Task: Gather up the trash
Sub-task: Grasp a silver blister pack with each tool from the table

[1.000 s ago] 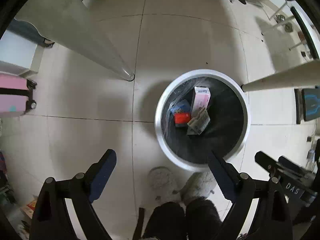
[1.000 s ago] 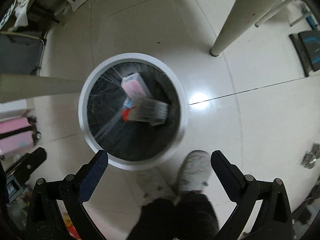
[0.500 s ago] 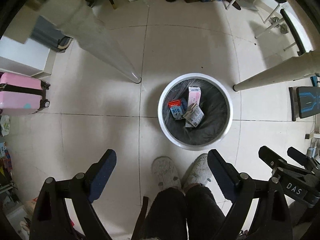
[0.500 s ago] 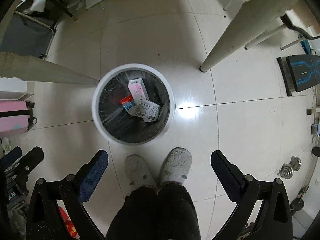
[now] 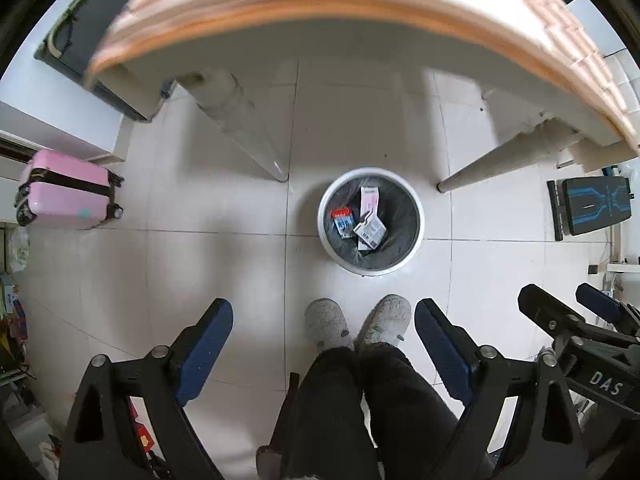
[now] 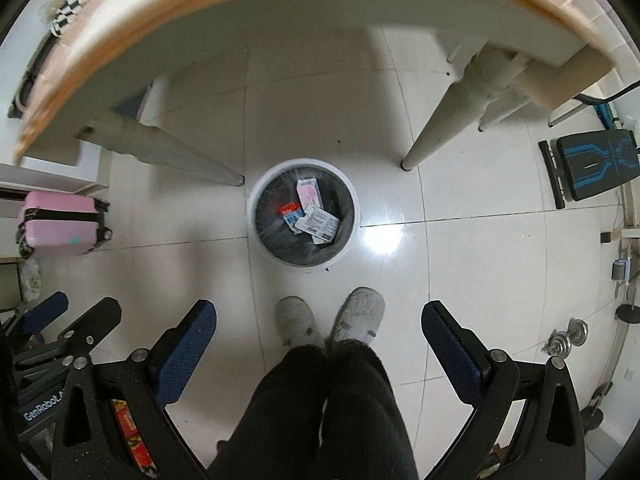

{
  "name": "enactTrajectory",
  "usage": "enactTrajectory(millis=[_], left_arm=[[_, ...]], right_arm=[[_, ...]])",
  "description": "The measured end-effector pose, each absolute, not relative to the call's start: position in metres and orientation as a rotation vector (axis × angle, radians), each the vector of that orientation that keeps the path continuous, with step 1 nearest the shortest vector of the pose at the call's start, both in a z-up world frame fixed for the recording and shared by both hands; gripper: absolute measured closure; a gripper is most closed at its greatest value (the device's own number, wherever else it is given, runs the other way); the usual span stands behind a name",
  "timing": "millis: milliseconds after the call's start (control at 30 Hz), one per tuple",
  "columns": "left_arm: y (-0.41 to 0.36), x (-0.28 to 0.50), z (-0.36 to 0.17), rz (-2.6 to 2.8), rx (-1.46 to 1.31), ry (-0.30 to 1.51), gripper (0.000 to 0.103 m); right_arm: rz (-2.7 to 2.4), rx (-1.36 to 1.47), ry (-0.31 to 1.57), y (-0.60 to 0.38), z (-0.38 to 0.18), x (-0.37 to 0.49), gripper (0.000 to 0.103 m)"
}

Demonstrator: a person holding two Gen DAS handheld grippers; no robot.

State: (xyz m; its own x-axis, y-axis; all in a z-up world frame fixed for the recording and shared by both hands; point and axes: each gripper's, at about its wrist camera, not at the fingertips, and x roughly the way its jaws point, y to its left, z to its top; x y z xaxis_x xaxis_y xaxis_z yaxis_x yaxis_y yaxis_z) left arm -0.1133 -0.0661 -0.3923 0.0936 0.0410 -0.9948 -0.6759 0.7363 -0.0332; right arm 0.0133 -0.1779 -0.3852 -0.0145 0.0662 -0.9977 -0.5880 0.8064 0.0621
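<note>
A round white trash bin (image 5: pixel 416 236) with a dark liner stands on the tiled floor under the table; it also shows in the right wrist view (image 6: pixel 352 236). Inside lie a pink carton (image 5: pixel 369 199), a red-and-blue carton (image 5: pixel 343 222) and a white printed box (image 5: pixel 372 232). The same pink carton (image 6: pixel 309 196) and white box (image 6: pixel 322 224) show from the right. My left gripper (image 5: pixel 324 320) is open and empty, high above the floor. My right gripper (image 6: pixel 319 322) is open and empty, at the same height, beside the left one.
The table's wooden edge (image 5: pixel 360 4) fills the top of both views, its pale legs (image 5: pixel 248 140) (image 6: pixel 444 120) either side of the bin. A pink suitcase (image 5: pixel 68 196) stands left, a black-and-blue bench (image 6: pixel 596 164) right. The person's slippers (image 5: pixel 356 322) are just before the bin.
Both grippers have risen well above the bin, from just over its rim to table-edge height. The bin looks much smaller and the tabletop edge has come into view. Both stay open.
</note>
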Motion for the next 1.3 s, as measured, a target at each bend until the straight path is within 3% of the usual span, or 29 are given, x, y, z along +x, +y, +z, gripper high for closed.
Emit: enactTrajectory(millis=[267,500,633,767,1000,1133,1300], left_arm=[[-0.045,-0.106,-0.316,0.631,-0.554,1.284,0.01],[-0.007,-0.047,-0.285,0.686,-0.546,1.223,0.01],[0.018,0.001,-0.289,0.754,-0.573,1.234,0.01],[0.044,0.041,-0.311,0.844,-0.637,1.273,0.01],[0.082,0.077,-0.348,0.969,-0.865,1.31,0.01],[0.092,0.08,-0.351,1.012,-0.943,1.288,0.01],[0.098,0.088,-0.343,1.009,-0.976,1.255,0.01]], right_arm=[[0.562,-0.299,1.472,-0.167,-0.284,0.031,0.0],[0.577,-0.243,1.434,-0.135,-0.231,0.121,0.0],[0.653,-0.432,1.413,-0.087,-0.238,0.185,0.0],[0.787,-0.826,1.329,-0.008,-0.262,0.241,0.0],[1.008,-1.306,1.203,0.098,-0.326,0.274,0.0],[1.125,-1.44,1.175,0.123,-0.345,0.278,0.001],[1.18,-1.327,1.228,0.12,-0.334,0.299,0.028]])
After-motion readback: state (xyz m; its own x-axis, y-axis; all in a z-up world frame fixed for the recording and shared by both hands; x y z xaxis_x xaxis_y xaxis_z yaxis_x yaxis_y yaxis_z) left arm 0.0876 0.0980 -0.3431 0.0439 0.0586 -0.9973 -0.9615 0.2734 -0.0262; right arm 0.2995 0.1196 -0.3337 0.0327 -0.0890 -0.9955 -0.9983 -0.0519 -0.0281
